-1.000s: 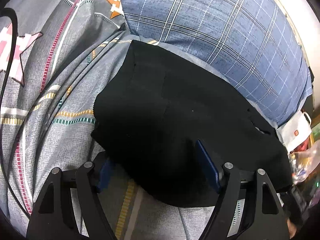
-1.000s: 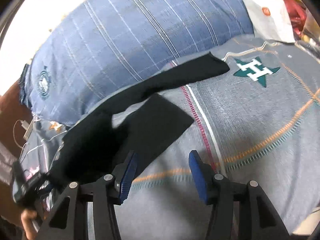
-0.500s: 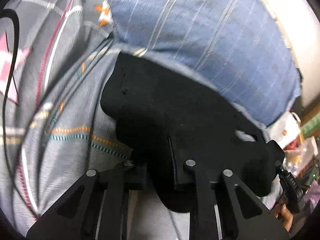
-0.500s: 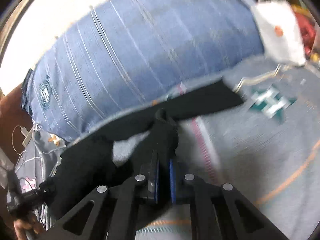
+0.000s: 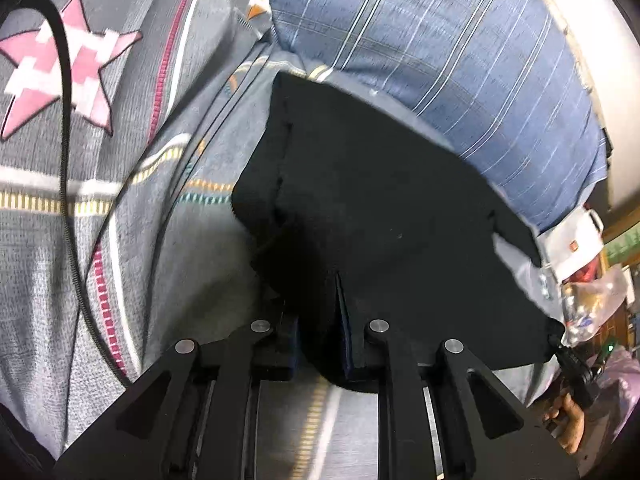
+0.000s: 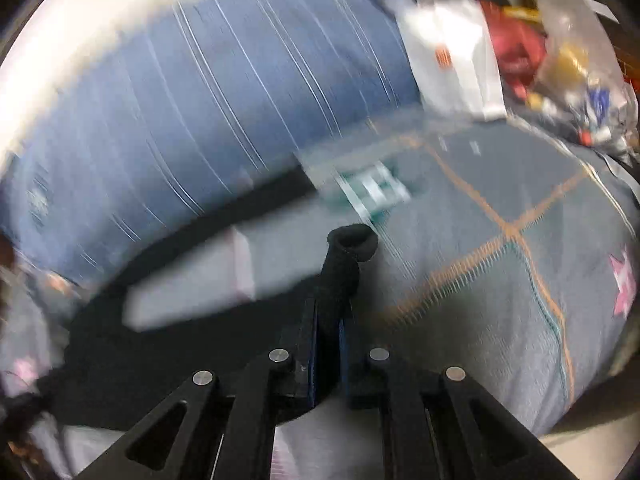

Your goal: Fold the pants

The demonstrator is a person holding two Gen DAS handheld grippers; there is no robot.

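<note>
Black pants [image 5: 380, 208] lie spread on a grey patterned bed cover [image 5: 120, 220], their far side against a blue plaid pillow [image 5: 440, 48]. My left gripper [image 5: 320, 320] is shut on the near edge of the pants, dark cloth bunched between its fingers. In the blurred right wrist view my right gripper [image 6: 328, 344] is shut on another part of the pants [image 6: 344, 268], and a rolled fold of black cloth sticks up above the pads. The other pant leg [image 6: 256, 196] runs along the pillow's base.
A black cable [image 5: 68, 184] curves across the cover at the left. A white bag [image 6: 452, 56] and clutter in plastic [image 6: 576, 64] sit beyond the bed's far right corner. A person's hand holding the other gripper's handle [image 5: 568, 420] shows at lower right of the left wrist view.
Both grippers closed on the pants, from open a second ago. Since then the right one has swung right, pulling its leg of cloth up off the cover; the left has shifted with the waist edge.
</note>
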